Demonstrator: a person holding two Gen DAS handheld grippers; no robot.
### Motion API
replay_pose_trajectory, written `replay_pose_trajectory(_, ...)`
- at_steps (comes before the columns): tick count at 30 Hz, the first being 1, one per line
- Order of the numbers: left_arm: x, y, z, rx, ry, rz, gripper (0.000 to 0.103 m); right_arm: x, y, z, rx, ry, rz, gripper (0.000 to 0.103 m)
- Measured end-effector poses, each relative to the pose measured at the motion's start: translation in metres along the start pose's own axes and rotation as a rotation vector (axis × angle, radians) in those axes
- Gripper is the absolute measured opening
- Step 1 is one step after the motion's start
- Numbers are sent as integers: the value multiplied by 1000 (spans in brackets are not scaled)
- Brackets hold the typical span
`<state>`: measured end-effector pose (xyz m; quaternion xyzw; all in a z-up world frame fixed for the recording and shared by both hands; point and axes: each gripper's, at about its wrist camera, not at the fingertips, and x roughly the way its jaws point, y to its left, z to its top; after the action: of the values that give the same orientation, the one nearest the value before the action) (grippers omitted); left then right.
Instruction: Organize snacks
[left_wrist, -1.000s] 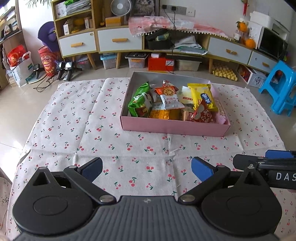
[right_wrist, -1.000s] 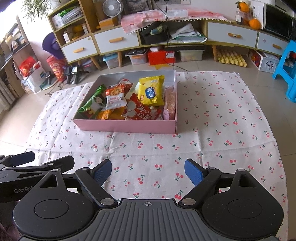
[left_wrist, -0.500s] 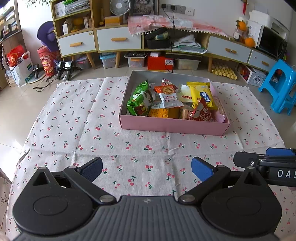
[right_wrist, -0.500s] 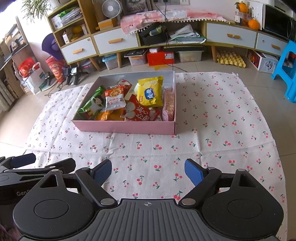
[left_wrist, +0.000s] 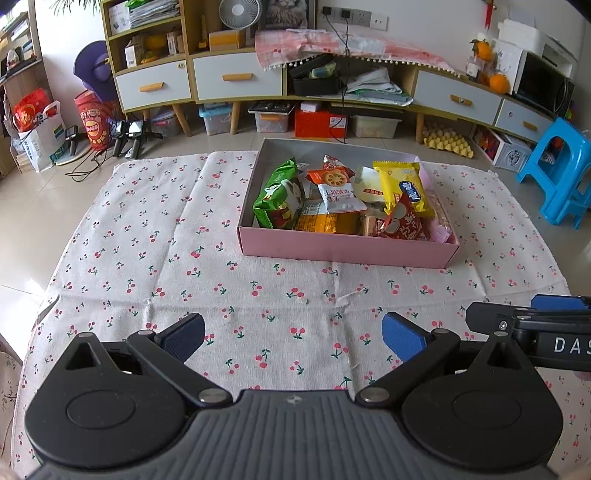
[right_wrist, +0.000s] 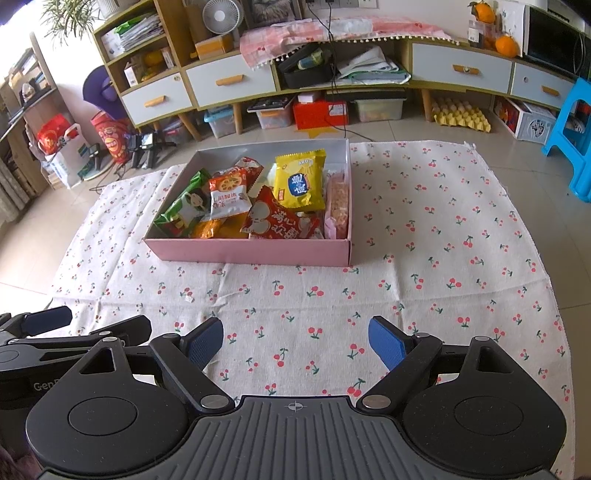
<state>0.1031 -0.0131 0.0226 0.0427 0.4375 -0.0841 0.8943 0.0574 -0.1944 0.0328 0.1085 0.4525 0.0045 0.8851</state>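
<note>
Left wrist view carries, at its right edge, the black body and blue finger tip of the right gripper, and further right a blue plastic stool shown whole beside the cloth; the right wrist view instead has the left gripper poking in at its left edge, and it alone gives a clear look at a long clear pack of orange pieces lying along the right wall of the box. Both pairs of fingers stand wide apart with nothing between them, the left gripper's blue pads over bare cloth, the right gripper's the same, and both hover near the close edge of the cherry-print cloth, well apart from the snacks. The snacks sit heaped in a shallow pink box with a grey inside, resting on the far middle of the cloth, which is spread on a tiled floor. In it, a green packet leans at the left, an orange-and-white sachet lies over the middle, a yellow bag with a blue label lies to the right, and a red packet with white lettering rests against the near wall, with an orange wrapper beneath. The packets overlap and tilt in no order.
</note>
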Motion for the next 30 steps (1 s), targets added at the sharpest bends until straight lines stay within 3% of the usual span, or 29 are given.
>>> replay_pose_trajectory(30,0,1,-2,-1,7,0,102,4,0,-3,3,9,-1,88)
